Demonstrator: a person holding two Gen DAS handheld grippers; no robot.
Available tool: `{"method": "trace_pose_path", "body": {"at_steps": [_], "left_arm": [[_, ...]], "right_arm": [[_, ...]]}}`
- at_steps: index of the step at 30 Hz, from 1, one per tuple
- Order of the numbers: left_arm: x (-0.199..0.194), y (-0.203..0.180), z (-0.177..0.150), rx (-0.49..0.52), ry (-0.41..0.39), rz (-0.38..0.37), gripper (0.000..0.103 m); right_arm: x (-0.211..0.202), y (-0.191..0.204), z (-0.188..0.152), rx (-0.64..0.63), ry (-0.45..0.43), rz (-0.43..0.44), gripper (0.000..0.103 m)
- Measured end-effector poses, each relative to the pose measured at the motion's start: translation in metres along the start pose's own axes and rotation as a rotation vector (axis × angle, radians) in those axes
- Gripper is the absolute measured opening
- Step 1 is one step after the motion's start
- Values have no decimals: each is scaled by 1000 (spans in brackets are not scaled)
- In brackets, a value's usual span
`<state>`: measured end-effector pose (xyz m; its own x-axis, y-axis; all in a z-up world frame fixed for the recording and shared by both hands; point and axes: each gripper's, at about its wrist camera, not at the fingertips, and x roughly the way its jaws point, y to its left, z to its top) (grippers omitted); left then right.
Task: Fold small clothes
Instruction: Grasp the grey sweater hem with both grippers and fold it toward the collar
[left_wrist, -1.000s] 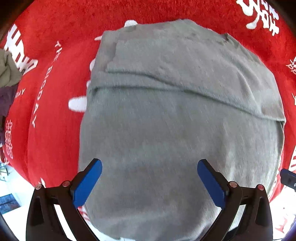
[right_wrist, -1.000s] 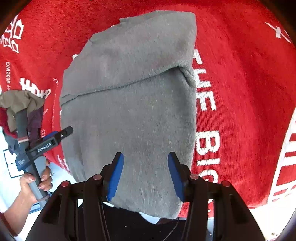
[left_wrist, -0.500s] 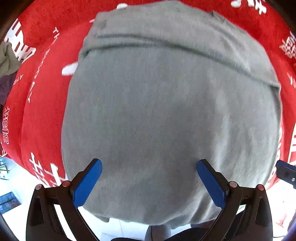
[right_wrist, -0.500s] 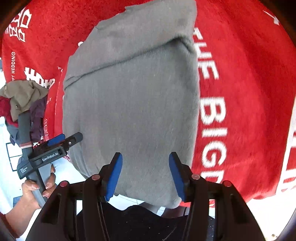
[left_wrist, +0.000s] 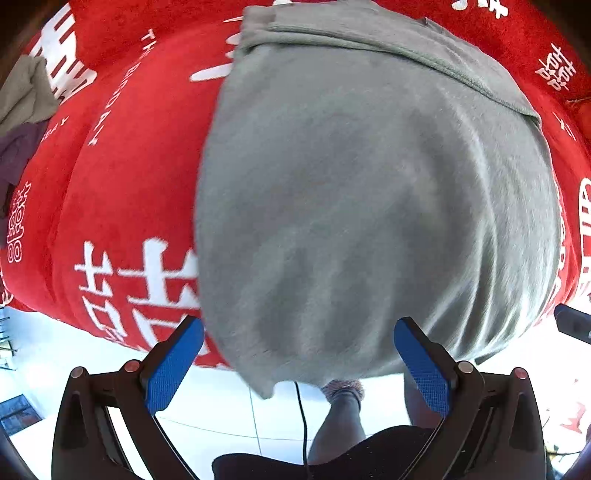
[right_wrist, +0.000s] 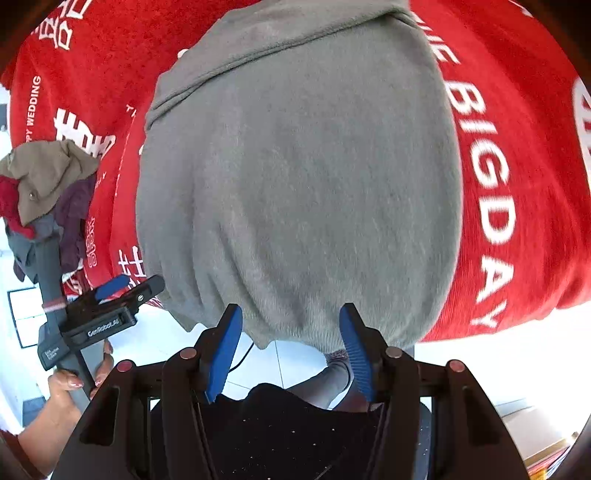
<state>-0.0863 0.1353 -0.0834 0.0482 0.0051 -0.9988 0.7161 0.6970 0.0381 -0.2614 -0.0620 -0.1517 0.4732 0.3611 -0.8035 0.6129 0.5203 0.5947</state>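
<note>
A grey knit garment (left_wrist: 369, 192) lies partly folded on the red cloth, a folded layer across its far end. Its near hem hangs over the table's front edge. In the right wrist view it (right_wrist: 303, 184) fills the middle. My left gripper (left_wrist: 297, 360) is open and empty, its blue pads either side of the hanging hem. My right gripper (right_wrist: 290, 347) is open and empty just below the hem. The left gripper also shows in the right wrist view (right_wrist: 110, 306), held in a hand at the garment's left.
A red tablecloth (left_wrist: 122, 192) with white lettering covers the table. A pile of other clothes (right_wrist: 48, 192) sits at the table's left edge. White floor tiles (left_wrist: 221, 406) and the person's legs (left_wrist: 340, 417) show below the table's front edge.
Both grippers have drawn back toward the table's front edge and past it. The garment's near hem now hangs over the edge, and the floor and legs have come into view.
</note>
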Motion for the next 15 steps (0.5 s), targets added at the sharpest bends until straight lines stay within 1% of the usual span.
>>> {"method": "trace_pose_path", "body": {"at_steps": [3,6,11,15], "left_arm": [[4,19,-8,6,-6,-17,103],[10,42,-19,-1,-5,-65,103],[33,70,-36,-7,40,-193,103],[53,71,-39,18,51,-289,103]], "right_arm": [[-2,-6,-15,25,-19,-2,59],[-2,-14,-27,26,-26,5,59],[12,-34,-39,9,37,-4,59],[34,-56,-42,-19,94,-12,59]]}}
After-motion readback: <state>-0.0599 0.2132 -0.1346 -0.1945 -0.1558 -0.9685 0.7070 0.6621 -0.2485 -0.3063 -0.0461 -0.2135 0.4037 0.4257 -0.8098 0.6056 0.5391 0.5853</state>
